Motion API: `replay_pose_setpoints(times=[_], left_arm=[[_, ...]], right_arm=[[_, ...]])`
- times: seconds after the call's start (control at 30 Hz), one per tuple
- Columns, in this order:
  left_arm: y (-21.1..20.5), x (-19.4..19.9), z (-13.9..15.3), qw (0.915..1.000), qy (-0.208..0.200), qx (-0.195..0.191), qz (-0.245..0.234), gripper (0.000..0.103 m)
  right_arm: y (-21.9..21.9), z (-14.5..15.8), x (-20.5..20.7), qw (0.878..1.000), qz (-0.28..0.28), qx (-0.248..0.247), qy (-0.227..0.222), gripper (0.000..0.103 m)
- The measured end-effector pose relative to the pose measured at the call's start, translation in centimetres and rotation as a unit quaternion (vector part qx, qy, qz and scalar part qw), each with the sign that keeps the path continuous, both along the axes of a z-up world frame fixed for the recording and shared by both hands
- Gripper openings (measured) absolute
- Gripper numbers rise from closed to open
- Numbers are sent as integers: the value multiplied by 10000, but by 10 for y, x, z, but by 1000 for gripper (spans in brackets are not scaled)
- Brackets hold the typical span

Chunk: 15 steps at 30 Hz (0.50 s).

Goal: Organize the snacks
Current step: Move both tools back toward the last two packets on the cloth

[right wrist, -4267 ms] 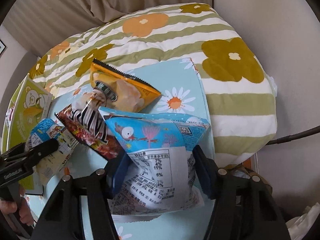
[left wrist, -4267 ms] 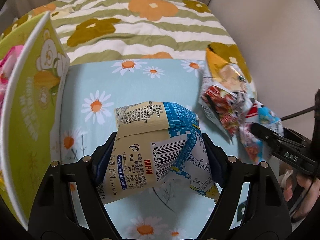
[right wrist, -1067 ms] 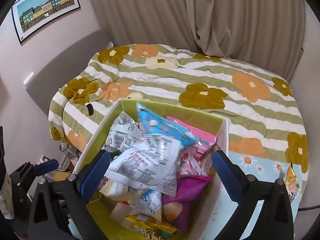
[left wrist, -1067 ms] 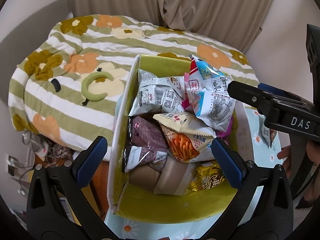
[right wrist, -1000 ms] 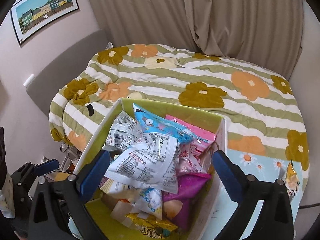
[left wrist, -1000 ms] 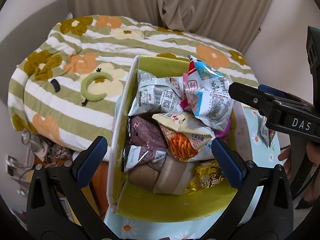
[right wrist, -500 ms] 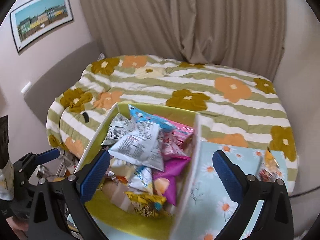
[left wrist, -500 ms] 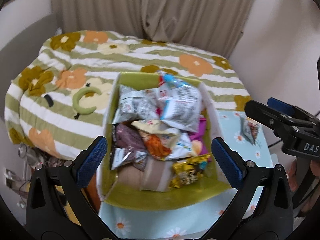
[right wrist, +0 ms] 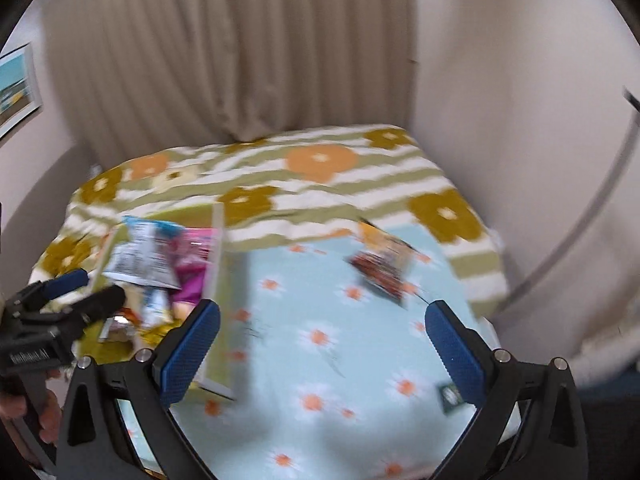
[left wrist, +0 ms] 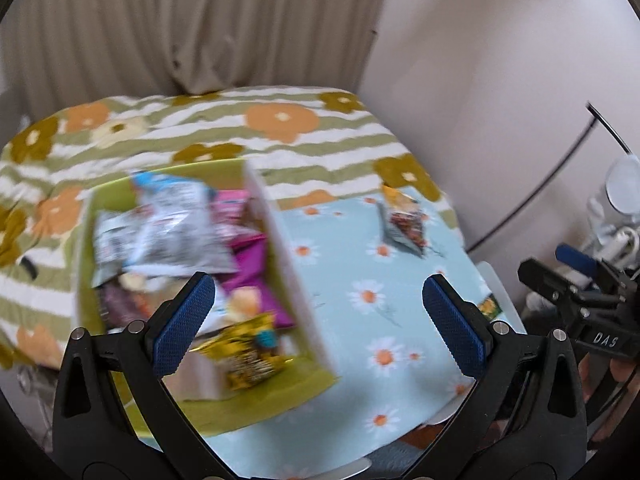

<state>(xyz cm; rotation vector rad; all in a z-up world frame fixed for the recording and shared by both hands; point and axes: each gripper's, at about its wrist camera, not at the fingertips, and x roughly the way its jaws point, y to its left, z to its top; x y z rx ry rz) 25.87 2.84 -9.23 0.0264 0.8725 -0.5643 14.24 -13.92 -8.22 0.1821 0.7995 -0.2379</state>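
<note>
- The snack box (left wrist: 280, 248), green inside with a pale outer wall, stands on the left part of the daisy-print cloth (left wrist: 360, 320); it is heaped with packets, all blurred by camera motion.
- On top of the heap lies a silver-white packet with a blue end (left wrist: 168, 220); just right of it are pink and magenta packets (left wrist: 244, 248), and at the near end a yellow-gold packet (left wrist: 248, 352).
- In the right wrist view the same box (right wrist: 218, 264) sits at the left, its pale wall toward the open cloth, with the white-and-blue packet (right wrist: 140, 256) and a pink one (right wrist: 192, 264) showing above the rim.
- Two packets lie loose at the far right of the cloth, well apart from the box: an orange one (left wrist: 396, 200) and, touching it on the near side, a dark red patterned one (left wrist: 404, 228). They show in the right wrist view too, orange (right wrist: 380, 240) behind dark red (right wrist: 378, 274).
- The left gripper (left wrist: 320, 328) has its blue-padded fingers spread wide with nothing between them, over the box's right wall and the cloth.
- The right gripper (right wrist: 320, 344) is likewise spread wide and holds nothing, over the bare middle of the cloth.
- The cloth covers a surface beside a bed with a green-striped flowered cover (left wrist: 280, 128); beige curtains (left wrist: 200, 20) hang behind it.
</note>
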Motion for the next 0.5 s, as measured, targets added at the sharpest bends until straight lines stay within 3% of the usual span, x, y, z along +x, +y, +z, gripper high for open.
replay_pose_setpoints(times=[0.2, 0.5], left_arm=[[-66, 3, -12, 9989, 74, 93, -455, 103], [-154, 27, -44, 9949, 265, 518, -820, 103]], right_arm=[[-57, -26, -32, 9958, -846, -1, 356, 102], [-124, -92, -48, 9812, -1608, 589, 889, 102]])
